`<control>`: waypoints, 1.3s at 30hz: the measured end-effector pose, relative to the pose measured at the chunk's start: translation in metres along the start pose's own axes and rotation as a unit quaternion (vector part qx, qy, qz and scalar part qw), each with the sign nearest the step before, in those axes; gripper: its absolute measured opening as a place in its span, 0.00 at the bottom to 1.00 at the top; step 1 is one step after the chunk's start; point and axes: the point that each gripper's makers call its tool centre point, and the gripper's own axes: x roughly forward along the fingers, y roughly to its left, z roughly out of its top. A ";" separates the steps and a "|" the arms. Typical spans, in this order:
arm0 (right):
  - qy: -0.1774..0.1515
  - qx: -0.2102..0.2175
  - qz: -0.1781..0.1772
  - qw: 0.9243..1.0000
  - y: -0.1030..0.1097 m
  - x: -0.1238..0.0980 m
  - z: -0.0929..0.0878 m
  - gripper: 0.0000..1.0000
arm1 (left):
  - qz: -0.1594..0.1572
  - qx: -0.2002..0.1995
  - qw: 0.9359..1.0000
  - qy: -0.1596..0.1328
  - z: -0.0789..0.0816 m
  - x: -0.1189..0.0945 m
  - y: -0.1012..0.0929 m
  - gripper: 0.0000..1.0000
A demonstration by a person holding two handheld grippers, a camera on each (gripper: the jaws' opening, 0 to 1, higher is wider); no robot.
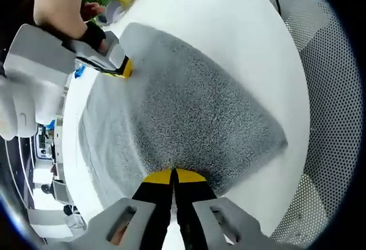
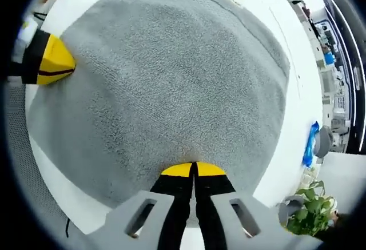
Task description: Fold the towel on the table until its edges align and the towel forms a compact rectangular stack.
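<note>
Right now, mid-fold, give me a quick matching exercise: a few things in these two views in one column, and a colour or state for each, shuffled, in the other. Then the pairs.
Things:
1. towel
2. left gripper
3. table
4. plant

Colour or state:
A. white, bare beside the cloth
B. green leaves, at the table's edge
C. grey, spread on the table
D. yellow tips shut on the cloth's edge

Pairs: 1-C, 2-D, 3-A, 4-B

The right gripper is likewise shut on the towel's edge.
</note>
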 end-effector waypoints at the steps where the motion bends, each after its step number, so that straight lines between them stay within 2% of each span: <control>1: 0.001 -0.010 0.000 1.000 0.000 0.000 0.000 0.00 | -0.001 -0.006 1.000 0.000 0.000 0.000 0.000 0.01; 3: 0.002 -0.009 0.000 1.000 0.000 0.001 0.001 0.00 | -0.001 -0.051 0.999 0.004 -0.002 -0.001 0.001 0.01; 4: 0.004 -0.015 0.000 1.000 0.000 0.002 0.001 0.00 | -0.001 -0.054 0.999 0.004 -0.001 0.000 0.003 0.01; 6: 0.006 -0.029 -0.001 1.000 0.000 0.002 0.001 0.00 | -0.001 -0.045 0.999 0.004 -0.001 0.000 0.002 0.01; 11: 0.014 -0.009 0.004 1.000 -0.001 0.001 0.000 0.00 | 0.002 -0.029 1.000 0.010 -0.002 0.000 0.001 0.00; 14: 0.018 0.006 0.009 1.000 0.001 0.002 -0.002 0.00 | 0.004 -0.050 0.999 0.013 -0.004 0.000 0.002 0.00; 20: 0.035 0.023 0.017 0.999 0.008 0.000 -0.005 0.00 | 0.007 -0.038 0.999 0.025 -0.009 0.000 0.003 0.00; 24: 0.042 0.012 0.011 0.999 0.014 -0.002 -0.007 0.00 | 0.007 -0.041 0.999 0.028 -0.012 0.001 0.004 0.00; 25: 0.036 0.010 0.010 0.999 0.014 -0.003 -0.007 0.00 | 0.008 -0.048 0.998 0.030 -0.014 0.001 0.005 0.00; 28: 0.002 0.053 0.020 0.998 0.016 -0.005 -0.006 0.00 | 0.009 -0.046 0.998 0.034 -0.016 0.001 0.006 0.00; 31: -0.040 0.114 0.043 0.992 0.017 -0.006 -0.007 0.00 | 0.012 -0.039 0.998 0.040 -0.018 0.001 0.006 0.00; 33: -0.061 0.138 0.051 0.987 0.018 -0.006 -0.007 0.00 | 0.012 -0.038 0.998 0.043 -0.019 0.001 0.006 0.00; 36: -0.092 0.146 0.057 0.983 0.024 -0.010 -0.007 0.00 | 0.009 -0.046 0.998 0.047 -0.025 0.001 0.007 0.00; 39: -0.126 0.142 0.045 0.981 0.029 -0.013 -0.005 0.00 | 0.006 -0.065 0.997 0.042 -0.030 0.000 0.009 0.00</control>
